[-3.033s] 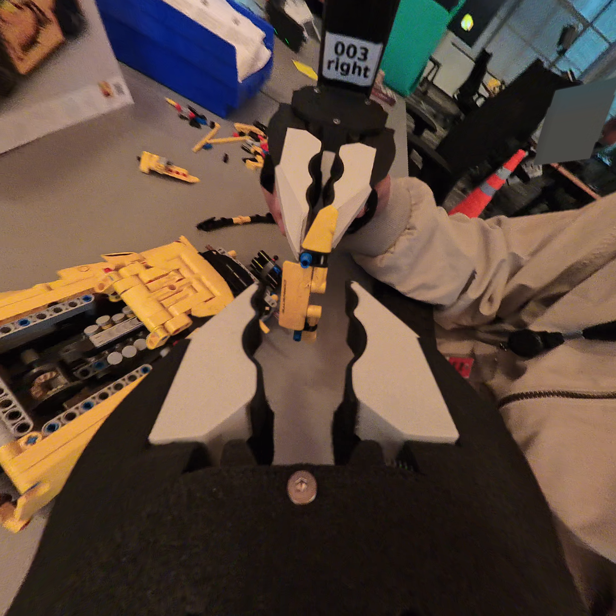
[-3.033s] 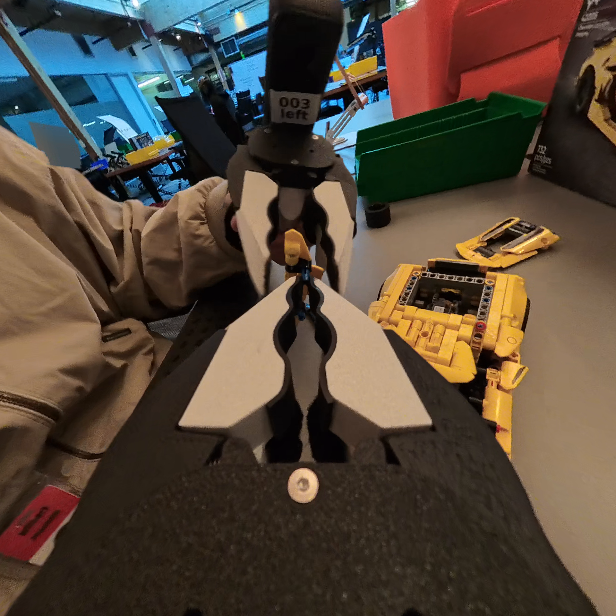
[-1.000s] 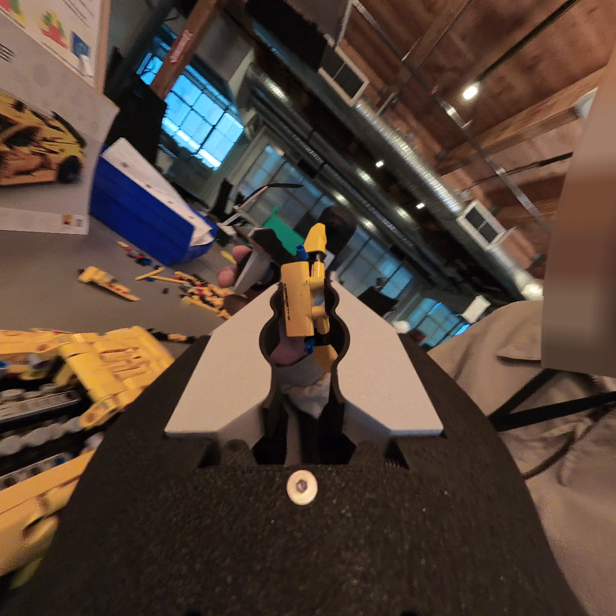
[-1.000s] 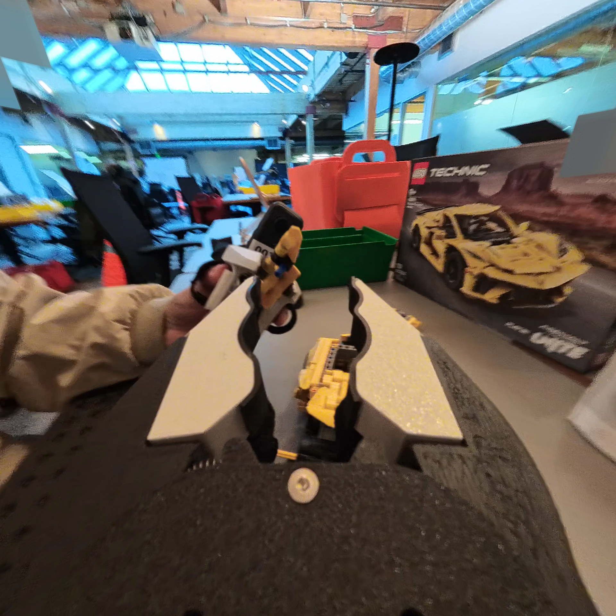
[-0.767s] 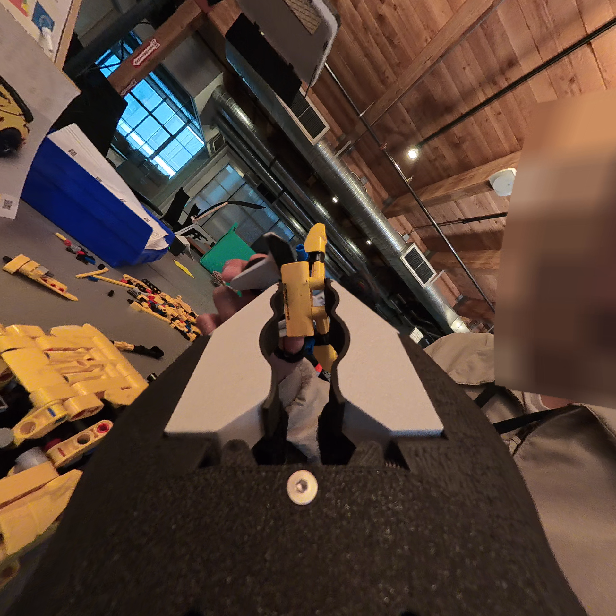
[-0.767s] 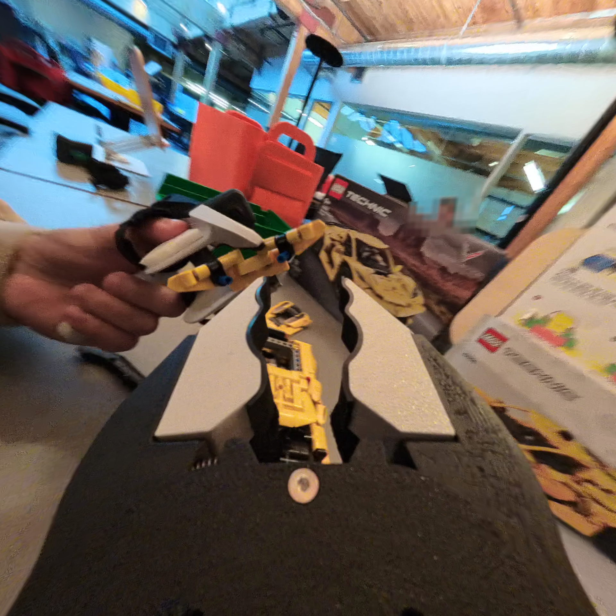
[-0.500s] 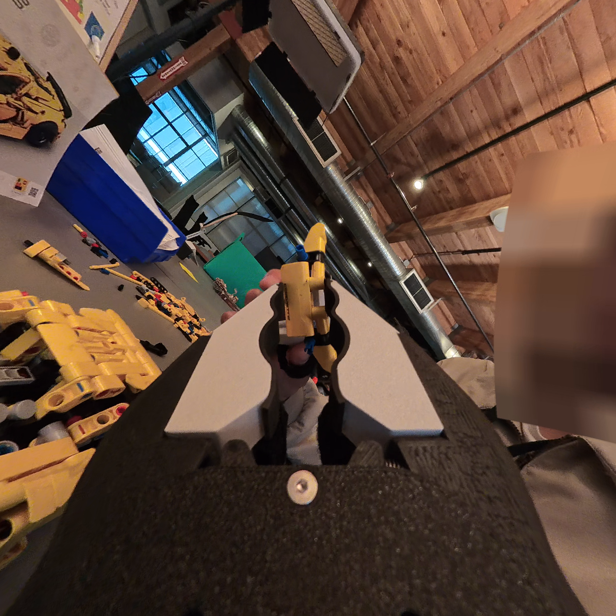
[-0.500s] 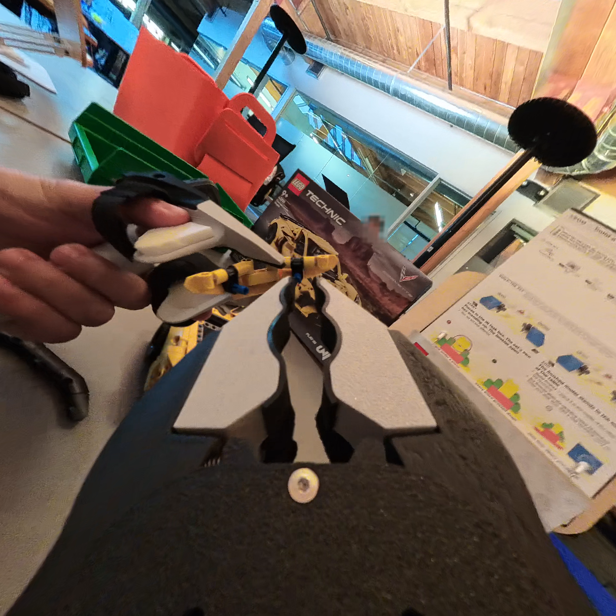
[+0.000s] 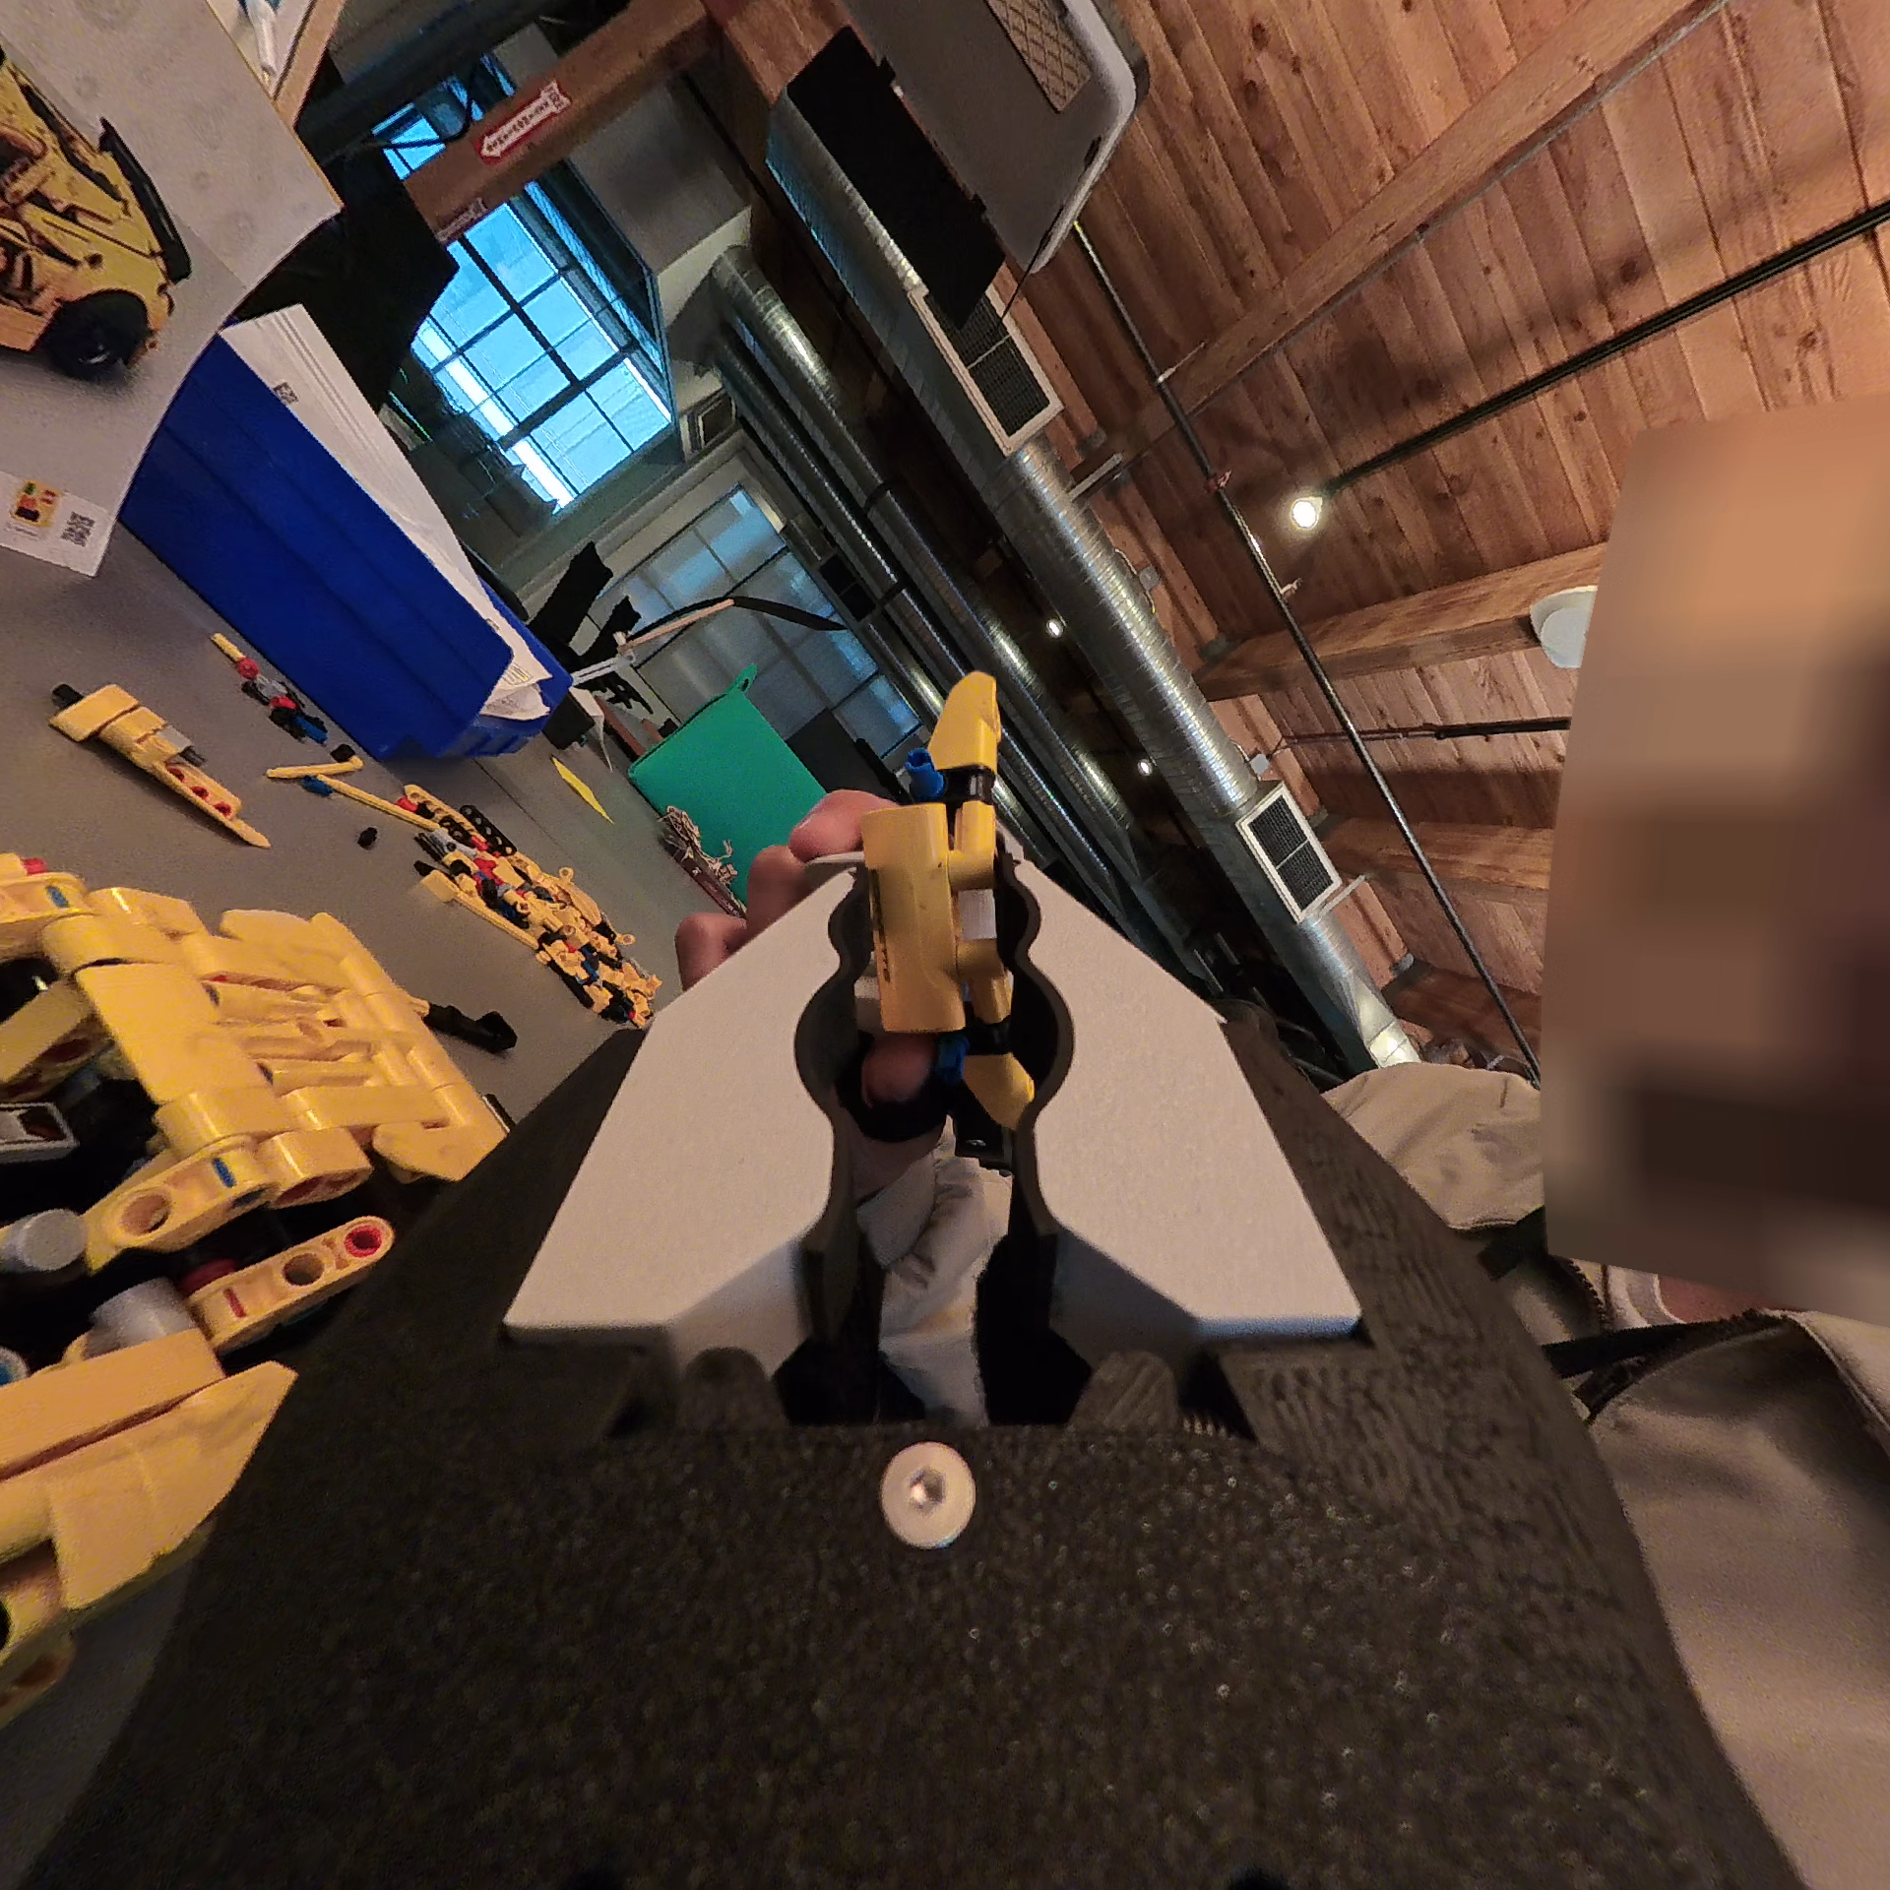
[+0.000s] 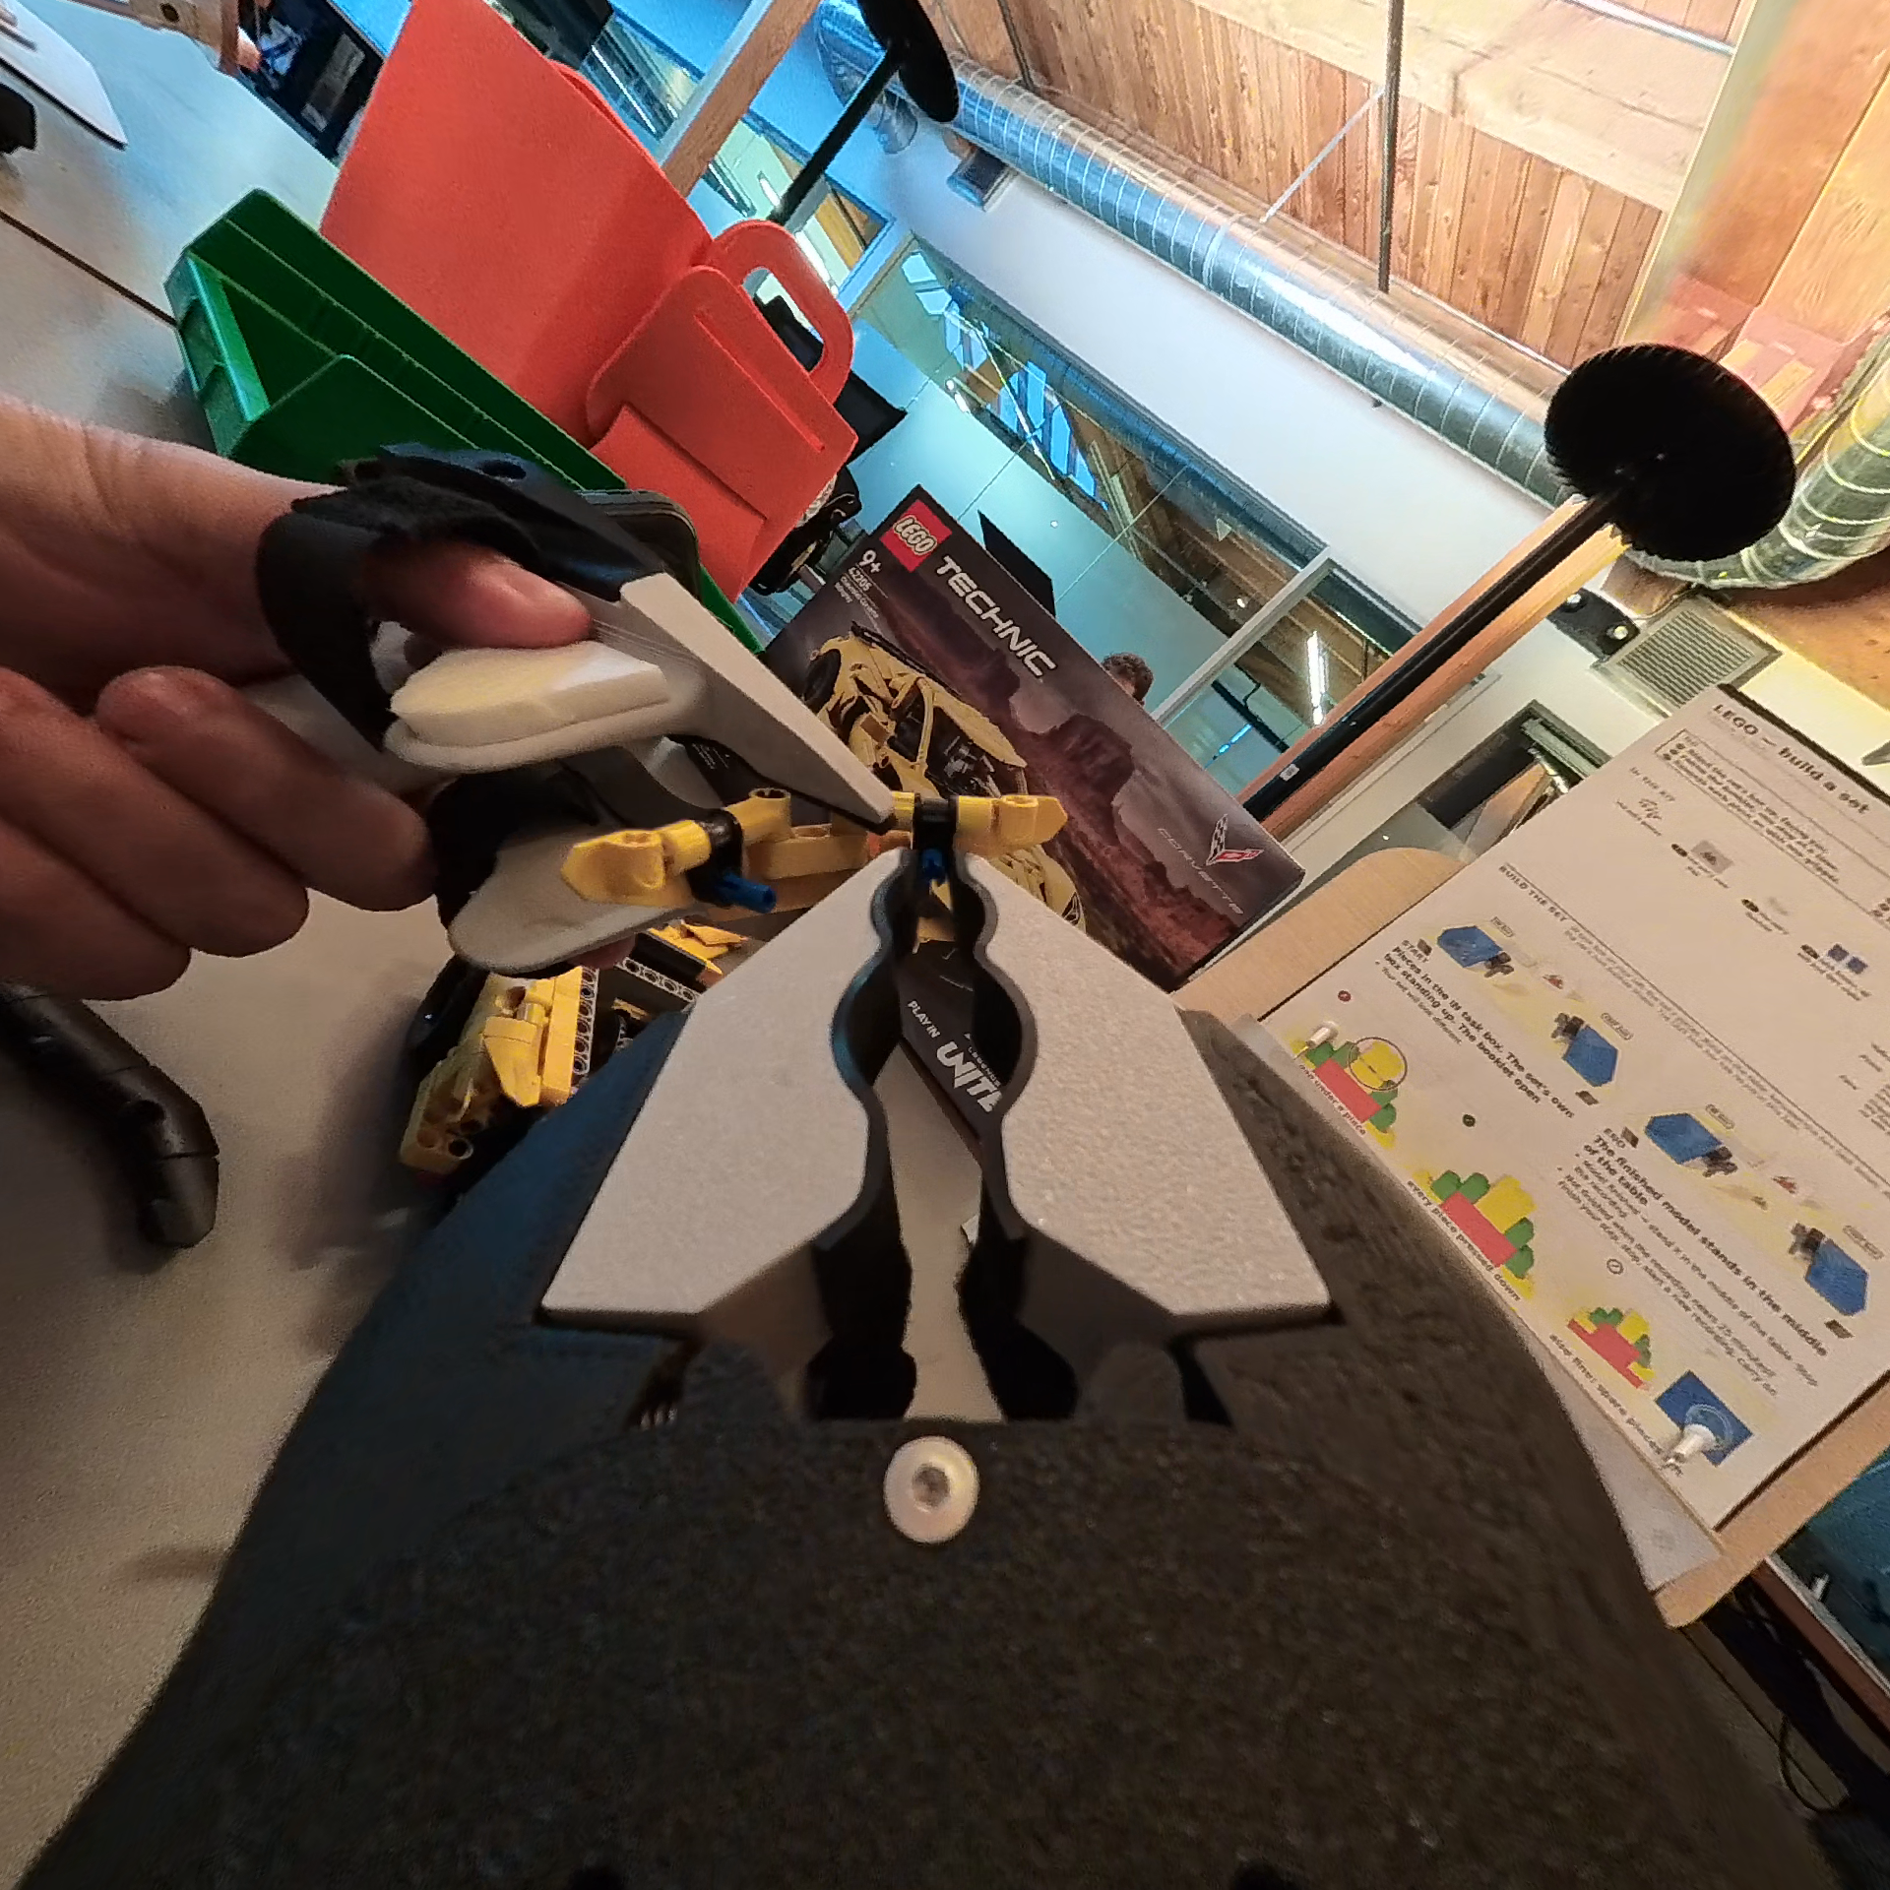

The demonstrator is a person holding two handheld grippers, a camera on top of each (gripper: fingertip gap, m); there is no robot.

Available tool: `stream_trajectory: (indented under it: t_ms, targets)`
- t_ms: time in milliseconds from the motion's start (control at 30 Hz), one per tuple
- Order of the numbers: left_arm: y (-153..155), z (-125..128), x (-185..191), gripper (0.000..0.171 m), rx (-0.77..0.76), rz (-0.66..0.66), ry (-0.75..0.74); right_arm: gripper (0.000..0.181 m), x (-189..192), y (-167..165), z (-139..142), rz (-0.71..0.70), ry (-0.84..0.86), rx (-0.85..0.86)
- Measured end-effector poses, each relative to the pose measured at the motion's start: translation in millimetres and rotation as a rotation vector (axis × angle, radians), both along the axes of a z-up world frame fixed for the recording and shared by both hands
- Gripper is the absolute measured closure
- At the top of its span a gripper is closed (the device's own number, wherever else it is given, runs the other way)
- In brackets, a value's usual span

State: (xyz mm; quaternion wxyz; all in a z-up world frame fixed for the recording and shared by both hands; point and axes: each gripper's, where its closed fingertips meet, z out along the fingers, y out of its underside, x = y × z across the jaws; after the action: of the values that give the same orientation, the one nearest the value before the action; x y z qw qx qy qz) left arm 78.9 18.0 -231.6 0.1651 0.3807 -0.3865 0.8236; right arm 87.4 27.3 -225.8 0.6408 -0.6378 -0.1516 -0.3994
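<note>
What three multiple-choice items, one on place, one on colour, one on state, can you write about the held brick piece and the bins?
1. Where is the brick piece?
A. on the table
B. between the left gripper's fingers
C. in a bin

2. What colour is the bin in the left wrist view?
A. blue
B. white
C. purple

3. How is the right gripper?
A. wide open
B. out of view
C. shut on the piece's black pin

Answers: 1 B, the fingers clamp it in the air; 2 A, its walls are blue; 3 C, its tips meet on the pin.
</note>
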Motion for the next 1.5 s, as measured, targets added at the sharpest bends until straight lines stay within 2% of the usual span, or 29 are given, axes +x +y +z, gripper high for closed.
stream_trajectory:
  t_ms: [167, 233, 333, 433, 633, 867, 967, 1233, 1267, 1300, 1333, 1367, 1400, 1467, 1500]
  targets:
    - [0, 1, -1, 0.149, -0.005, -0.002, -0.010, 0.178, -2, 0, 1, 0.010, -0.011, -0.042]
    - [2, 2, 0, 0.150, 0.003, 0.039, -0.017, 0.179, -1, 0, 1, 0.021, 0.019, -0.074]
    - [9, 2, 9, 0.150, -0.040, 0.113, 0.010, 0.179, 5, 1, -1, -0.061, -0.047, -0.097]
    - [15, 1, 18, 0.151, -0.018, 0.181, 0.018, 0.179, 11, 3, -3, -0.097, -0.024, -0.101]
    - [11, 7, 30, 0.151, -0.038, 0.234, 0.033, 0.180, 20, -4, 1, -0.176, 0.055, -0.054]
    - [2, 6, 44, 0.151, -0.025, 0.256, 0.084, 0.180, 31, -16, -1, -0.255, 0.069, -0.056]
    - [2, 5, 49, 0.151, -0.090, 0.281, 0.120, 0.180, 36, -17, -2, -0.290, 0.058, -0.065]
    - [-5, 8, 60, 0.150, -0.126, 0.332, 0.144, 0.180, 46, -26, -1, -0.325, 0.063, -0.051]
    - [-2, 8, 63, 0.150, -0.143, 0.354, 0.159, 0.181, 46, -26, 0, -0.317, 0.096, -0.037]
    - [19, 11, 67, 0.149, -0.209, 0.459, 0.164, 0.181, 31, -23, 7, -0.236, 0.080, -0.002]
    - [56, 10, 70, 0.150, -0.274, 0.592, 0.171, 0.181, 22, -28, 16, -0.235, 0.020, 0.030]
    - [81, 10, 69, 0.150, -0.292, 0.619, 0.176, 0.181, 21, -31, 15, -0.246, 0.044, 0.027]
    - [98, 20, 63, 0.150, -0.264, 0.671, 0.119, 0.181, 21, -35, 13, -0.226, 0.073, 0.053]
    - [82, 37, 55, 0.150, 0.019, 0.675, 0.014, 0.181, 39, -40, 11, -0.189, 0.246, 0.087]
    - [72, 44, 52, 0.150, 0.077, 0.643, -0.040, 0.181, 45, -39, 7, -0.145, 0.379, 0.122]
